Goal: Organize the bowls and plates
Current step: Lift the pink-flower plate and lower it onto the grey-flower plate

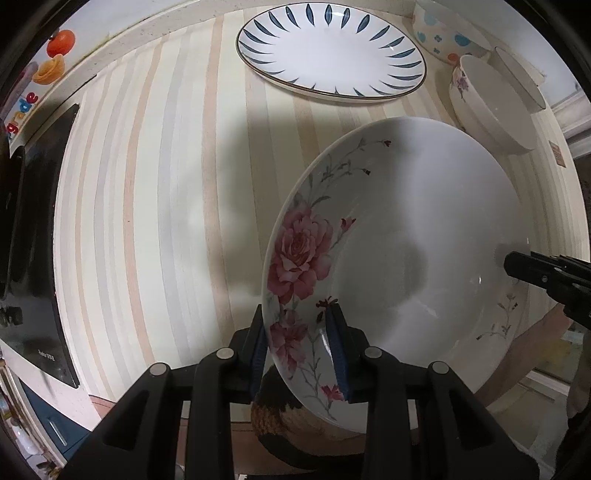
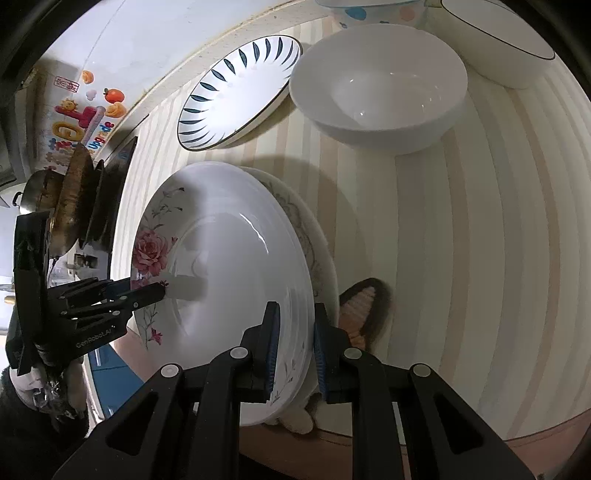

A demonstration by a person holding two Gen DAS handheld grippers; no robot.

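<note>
A white plate with pink roses point(image 1: 424, 229) is held over the striped counter point(image 1: 147, 206) by both grippers at opposite rims. My left gripper point(image 1: 297, 314) is shut on its rose-painted rim, blue pads on either side. In the right wrist view that gripper point(image 2: 147, 291) comes in from the left. My right gripper point(image 2: 295, 310) is shut on the near rim of the rose plate point(image 2: 229, 266), and shows as a black tip point(image 1: 517, 266) in the left wrist view. A second plate with a grey pattern point(image 2: 314, 229) sits right beneath; I cannot tell whether the two touch.
At the back lie a white plate with blue leaf marks point(image 1: 332, 48) point(image 2: 240, 92), a white bowl point(image 2: 380, 88) point(image 1: 491, 107), a dotted bowl point(image 1: 443, 29) and another white dish point(image 2: 498, 37). A black cooktop point(image 1: 37, 221) with pans point(image 2: 70, 192) is at the left.
</note>
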